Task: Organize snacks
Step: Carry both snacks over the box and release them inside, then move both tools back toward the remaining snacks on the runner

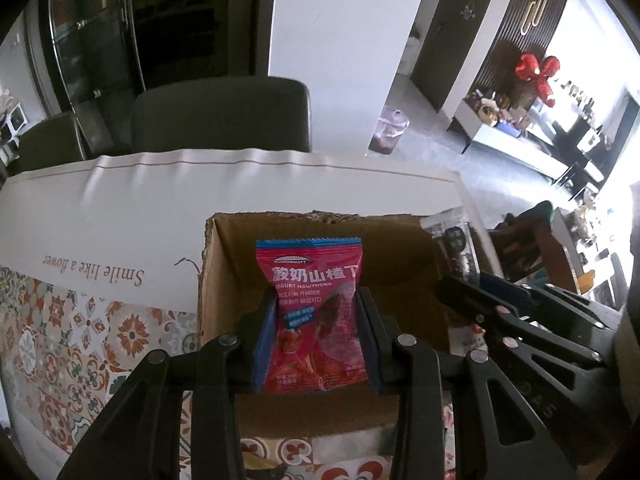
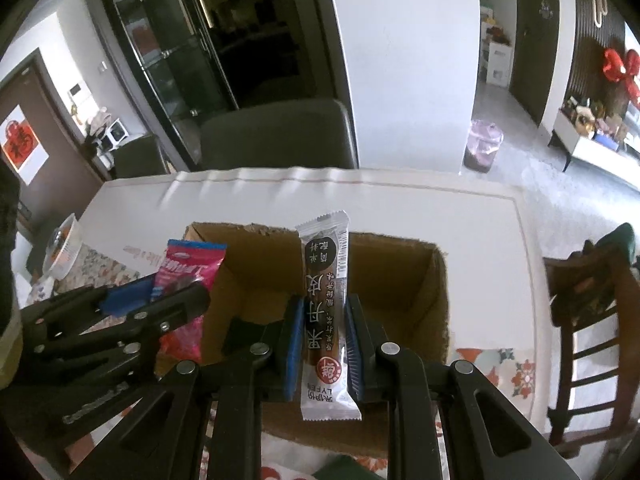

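Note:
My left gripper is shut on a red yogurt hawthorn snack packet and holds it upright over the open cardboard box. My right gripper is shut on a long clear-and-brown fruit leather bar, upright over the same box. The right gripper shows at the right of the left wrist view with its bar. The left gripper shows at the left of the right wrist view with the red packet.
The box stands on a table with a white cloth over a patterned cover. Dark chairs stand behind the table; a wooden chair is at the right. A clear bowl sits at the table's left.

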Demonstrator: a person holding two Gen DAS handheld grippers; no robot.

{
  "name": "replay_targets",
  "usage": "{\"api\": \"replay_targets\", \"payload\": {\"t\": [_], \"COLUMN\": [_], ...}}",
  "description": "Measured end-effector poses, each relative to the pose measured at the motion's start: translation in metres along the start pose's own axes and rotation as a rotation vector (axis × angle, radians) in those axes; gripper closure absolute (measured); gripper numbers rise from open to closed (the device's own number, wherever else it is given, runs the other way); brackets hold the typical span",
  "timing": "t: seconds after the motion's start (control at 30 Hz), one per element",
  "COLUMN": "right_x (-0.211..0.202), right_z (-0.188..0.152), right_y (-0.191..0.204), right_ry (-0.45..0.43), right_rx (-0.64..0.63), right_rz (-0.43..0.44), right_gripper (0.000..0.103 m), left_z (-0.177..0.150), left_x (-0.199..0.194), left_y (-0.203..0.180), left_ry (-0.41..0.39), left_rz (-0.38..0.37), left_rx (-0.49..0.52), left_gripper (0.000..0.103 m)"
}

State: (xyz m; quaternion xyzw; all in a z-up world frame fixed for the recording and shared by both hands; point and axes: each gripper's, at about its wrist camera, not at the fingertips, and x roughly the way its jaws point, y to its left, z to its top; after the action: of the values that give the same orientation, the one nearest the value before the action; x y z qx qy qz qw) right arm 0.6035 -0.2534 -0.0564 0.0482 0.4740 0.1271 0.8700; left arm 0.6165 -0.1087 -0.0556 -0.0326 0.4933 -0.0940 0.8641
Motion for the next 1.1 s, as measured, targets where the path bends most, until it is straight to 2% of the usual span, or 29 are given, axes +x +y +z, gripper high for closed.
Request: {"api": "replay_targets", "payload": {"t": [0.07, 0.1, 0.17, 0.23, 0.37, 0.53, 0.63, 0.77, 0.83, 0.93, 1.0, 1.1], "right_x": [0.005, 0.008, 0.009, 0.005, -0.008, -0.035, -0.052, -0.079, -0.093, -0.110, -0.119, -0.126], "right_z": [0.000, 0.000, -0.001, -0.004, -0.009, -0.020, -0.028, -0.042, -0.050, -0.062, -0.070, -0.080], "right_y": [0.000, -0.001, -0.002, -0.003, -0.005, -0.001, 0.002, 0.010, 0.013, 0.018, 0.022, 0.026], "right_ry": [0.003, 0.009, 0.017, -0.004, -0.029, -0.078, -0.098, -0.153, -0.174, -0.201, -0.227, -0.224], "right_rx": [-0.008, -0.012, -0.012, -0.011, 0.015, -0.019, -0.021, -0.044, -0.048, -0.047, -0.044, -0.045], "right_rz": [-0.023, -0.029, -0.030, -0.056, -0.069, -0.120, -0.129, -0.161, -0.155, -0.146, -0.141, -0.129], "right_gripper": [0.081, 0.080, 0.059, 0.054, 0.052, 0.052, 0.040, 0.039, 0.039, 0.031, 0.030, 0.030], "left_z": [-0.001, -0.002, -0.002, -0.004, -0.011, -0.024, -0.034, -0.053, -0.064, -0.075, -0.084, -0.098], "left_x": [0.005, 0.006, 0.005, 0.000, -0.015, -0.051, -0.072, -0.101, -0.113, -0.127, -0.134, -0.141], "left_y": [0.001, 0.001, 0.002, 0.003, 0.004, 0.002, 0.000, -0.007, -0.009, -0.010, -0.009, -0.007], "left_ry": [0.005, 0.007, -0.002, -0.015, -0.034, -0.095, -0.123, -0.169, -0.183, -0.191, -0.194, -0.198], "left_rz": [0.006, 0.007, 0.021, 0.024, 0.015, 0.048, 0.044, 0.047, 0.044, 0.044, 0.039, 0.078], "left_rx": [0.001, 0.002, 0.000, -0.006, 0.006, 0.034, 0.055, 0.089, 0.114, 0.117, 0.116, 0.114], "left_gripper": [0.058, 0.053, 0.047, 0.043, 0.042, 0.034, 0.033, 0.029, 0.029, 0.029, 0.028, 0.026]}}
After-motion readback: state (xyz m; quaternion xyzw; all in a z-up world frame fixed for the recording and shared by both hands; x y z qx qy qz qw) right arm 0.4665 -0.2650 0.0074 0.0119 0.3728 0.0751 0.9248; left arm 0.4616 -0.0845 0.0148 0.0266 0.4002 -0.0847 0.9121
